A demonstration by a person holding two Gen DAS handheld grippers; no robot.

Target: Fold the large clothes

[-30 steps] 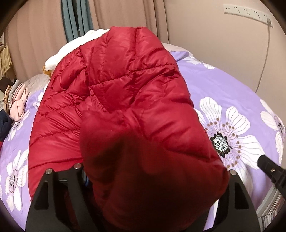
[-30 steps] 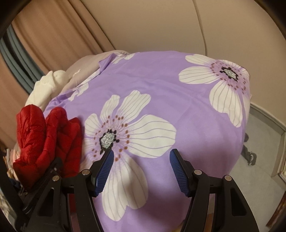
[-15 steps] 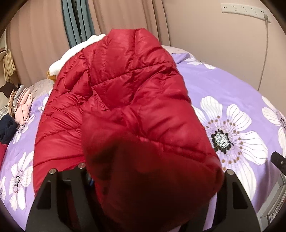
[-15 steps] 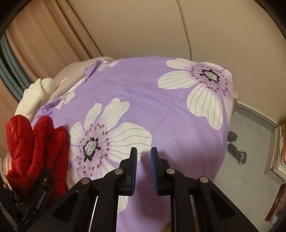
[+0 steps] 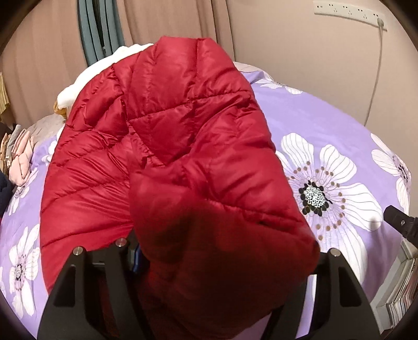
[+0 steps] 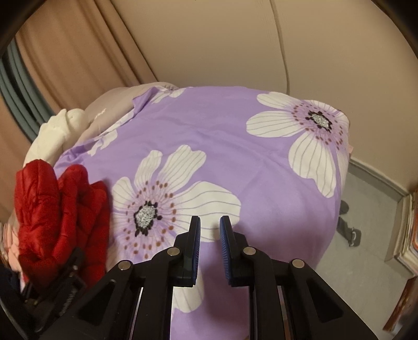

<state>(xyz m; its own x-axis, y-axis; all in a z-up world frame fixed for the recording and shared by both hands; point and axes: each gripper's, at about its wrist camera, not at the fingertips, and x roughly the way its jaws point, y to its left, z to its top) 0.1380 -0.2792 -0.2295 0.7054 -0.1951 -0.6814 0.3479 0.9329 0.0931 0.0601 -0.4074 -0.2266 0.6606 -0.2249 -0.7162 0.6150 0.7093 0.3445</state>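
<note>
My left gripper [image 5: 209, 282] is buried under a red puffer jacket [image 5: 167, 146] on the bed.

The jacket is glossy, quilted in stitched puffy panels, and it runs lengthwise away from me toward the curtains [image 5: 162, 23]. Its near end bulges over my left fingers, so I cannot tell whether they are pinching it or spread. My right gripper [image 6: 209, 248] holds nothing; its ribbed blue pads [image 6: 196, 235] stand a narrow gap apart above the bedspread [image 6: 222, 130]. That cover is smooth lilac cloth printed with big white flowers. A white fluffy bundle [image 6: 56, 133] lies at the far end, and a power strip [image 5: 347, 11] hangs on the beige wall.
</note>
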